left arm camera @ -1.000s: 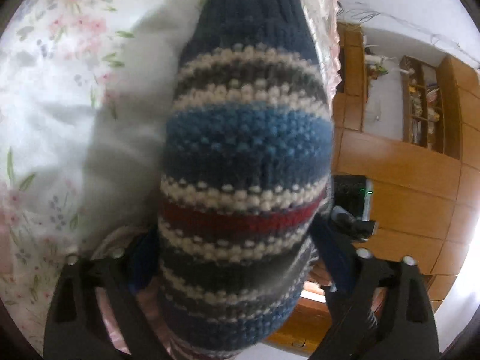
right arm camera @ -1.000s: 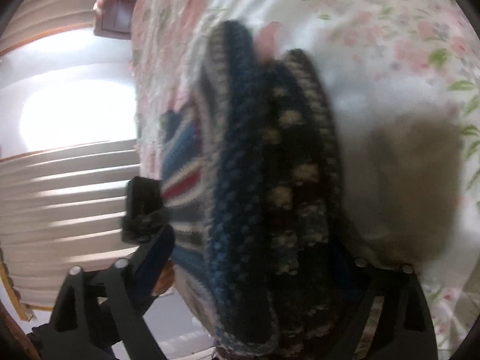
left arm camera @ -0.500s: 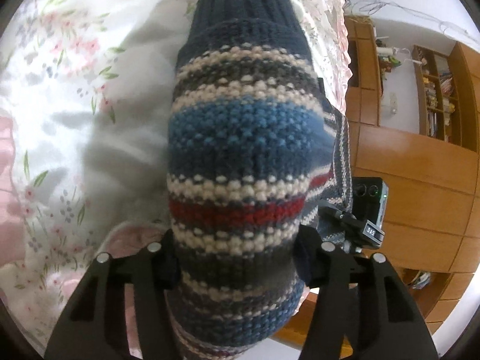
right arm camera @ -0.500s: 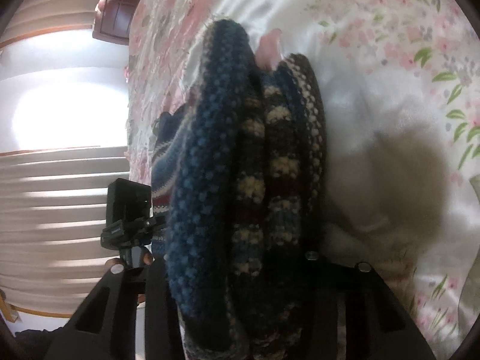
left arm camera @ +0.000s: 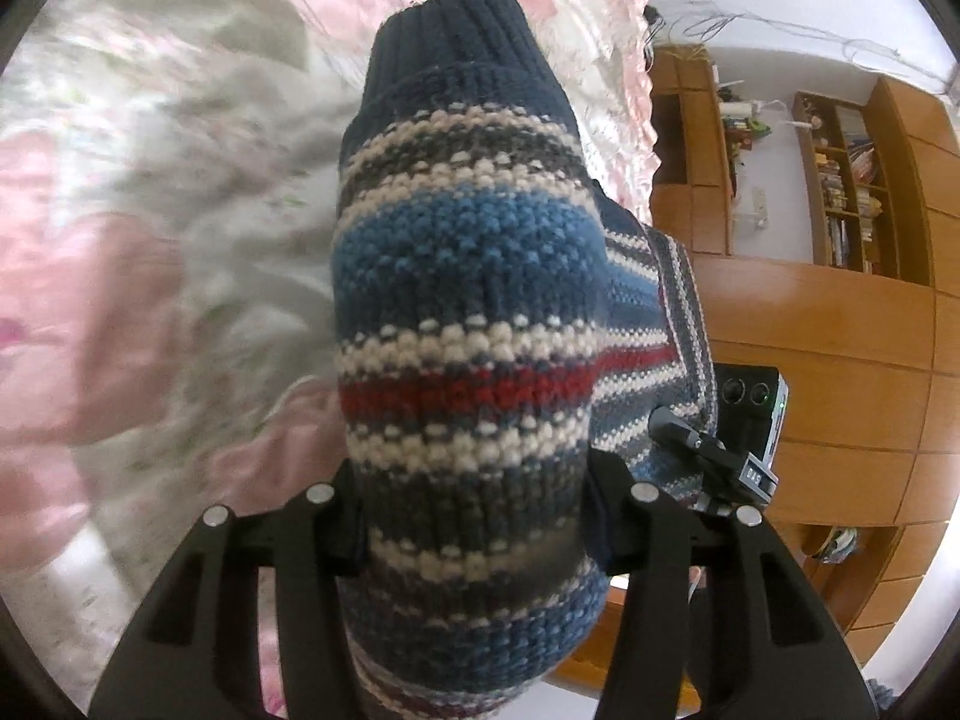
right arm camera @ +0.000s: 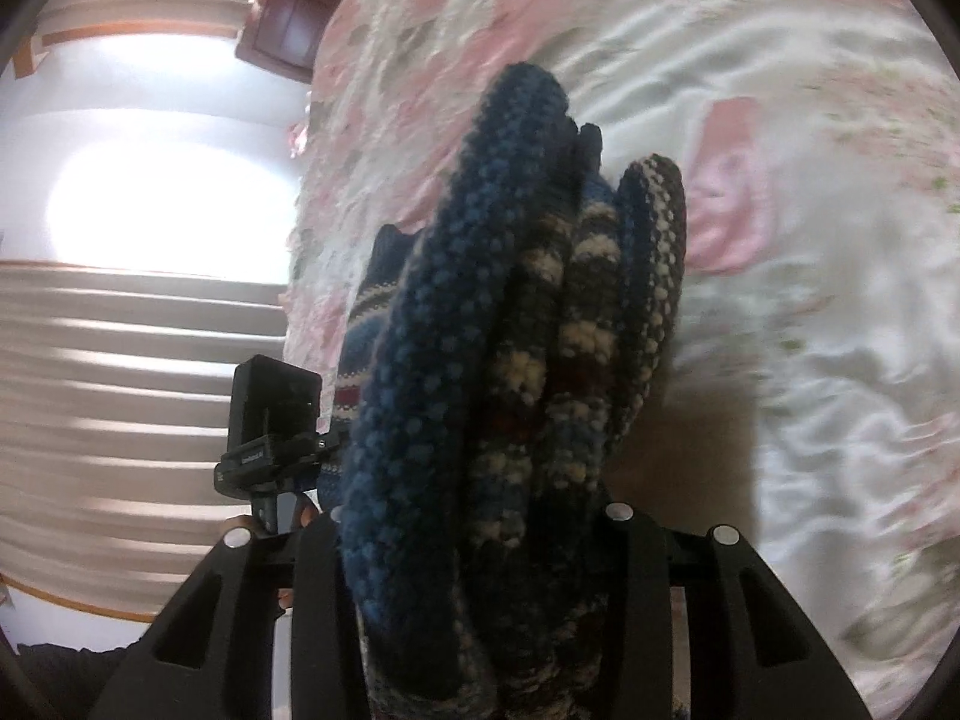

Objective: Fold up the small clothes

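Observation:
A small knitted sweater (left arm camera: pixel 468 312) with blue, white, grey and red stripes and a dark navy ribbed cuff hangs in the air between both grippers. My left gripper (left arm camera: pixel 474 516) is shut on one bunched part of it, which fills the middle of the left wrist view. In the right wrist view the sweater (right arm camera: pixel 510 372) shows as several thick folds seen edge-on, and my right gripper (right arm camera: pixel 474 540) is shut on them. The other gripper with its camera (right arm camera: pixel 270 420) appears at the left, gripping the same garment. Both sets of fingertips are hidden by the knit.
Below lies a bed with a white and pink floral cover (right arm camera: pixel 810 240), blurred by motion. Wooden cabinets and bookshelves (left arm camera: pixel 840 300) stand at the right of the left wrist view. A bright window with pale curtains (right arm camera: pixel 150 300) fills the left of the right wrist view.
Both grippers have closed tighter on the sweater and carried it across the bed; the background has shifted and blurred. The right gripper's camera has come further into the left wrist view.

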Demonstrator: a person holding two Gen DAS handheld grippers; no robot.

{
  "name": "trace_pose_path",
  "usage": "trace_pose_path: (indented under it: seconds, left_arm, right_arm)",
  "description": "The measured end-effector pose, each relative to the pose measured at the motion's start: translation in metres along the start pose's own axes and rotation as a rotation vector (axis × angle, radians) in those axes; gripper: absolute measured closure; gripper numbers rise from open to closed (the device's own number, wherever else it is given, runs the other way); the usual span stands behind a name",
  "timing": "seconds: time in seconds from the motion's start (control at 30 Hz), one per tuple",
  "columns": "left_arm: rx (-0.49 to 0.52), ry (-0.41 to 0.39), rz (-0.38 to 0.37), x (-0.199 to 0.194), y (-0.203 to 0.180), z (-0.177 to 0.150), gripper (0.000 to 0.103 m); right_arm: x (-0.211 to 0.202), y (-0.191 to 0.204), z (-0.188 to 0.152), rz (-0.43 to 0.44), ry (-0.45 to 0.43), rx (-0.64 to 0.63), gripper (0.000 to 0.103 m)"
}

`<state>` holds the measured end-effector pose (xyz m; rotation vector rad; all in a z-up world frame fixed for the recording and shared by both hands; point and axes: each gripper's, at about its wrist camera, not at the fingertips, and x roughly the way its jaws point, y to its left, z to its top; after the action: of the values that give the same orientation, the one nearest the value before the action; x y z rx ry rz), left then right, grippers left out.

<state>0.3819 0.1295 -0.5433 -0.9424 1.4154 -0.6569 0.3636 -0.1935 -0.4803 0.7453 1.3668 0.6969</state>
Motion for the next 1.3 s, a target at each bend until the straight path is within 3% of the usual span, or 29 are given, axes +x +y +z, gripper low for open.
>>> trace_pose_path:
  seconds: [0.37,0.57,0.77,1.03,1.07,1.13,1.17,1.23,1.3]
  left_arm:
    - [-0.032,-0.140,-0.005,-0.142,0.042,-0.036,0.053]
    - [-0.073,-0.203,0.010,-0.210,0.095,-0.063,0.053]
    - [-0.107,-0.202,0.037,-0.234,0.151,-0.078,0.053]
    - [-0.154,-0.146,0.048,-0.209,0.201,-0.077,0.050]
    - [-0.158,-0.147,0.043,-0.208,0.204,-0.076,0.047]
    - [-0.175,-0.147,0.039,-0.205,0.207,-0.076,0.034]
    - [-0.180,-0.156,0.050,-0.207,0.207,-0.076,0.032]
    - [-0.198,-0.197,0.047,-0.221,0.208,-0.081,0.027]
    - [-0.200,-0.301,0.077,-0.252,0.197,-0.090,0.020]
  right_arm:
    - [0.094,0.117,-0.021,0.071,0.068,-0.100,0.063]
    - [0.164,0.164,-0.046,0.073,0.133,-0.157,0.063]
    - [0.226,0.157,-0.071,0.033,0.179,-0.157,0.063]
    - [0.261,0.119,-0.086,-0.025,0.218,-0.084,0.063]
    - [0.264,0.113,-0.085,-0.023,0.223,-0.068,0.060]
    - [0.274,0.101,-0.079,-0.050,0.240,-0.027,0.044]
    - [0.282,0.097,-0.080,-0.073,0.243,-0.013,0.029]
    - [0.276,0.094,-0.077,-0.086,0.241,0.003,0.028]
    - [0.254,0.103,-0.064,-0.090,0.189,-0.011,0.024]
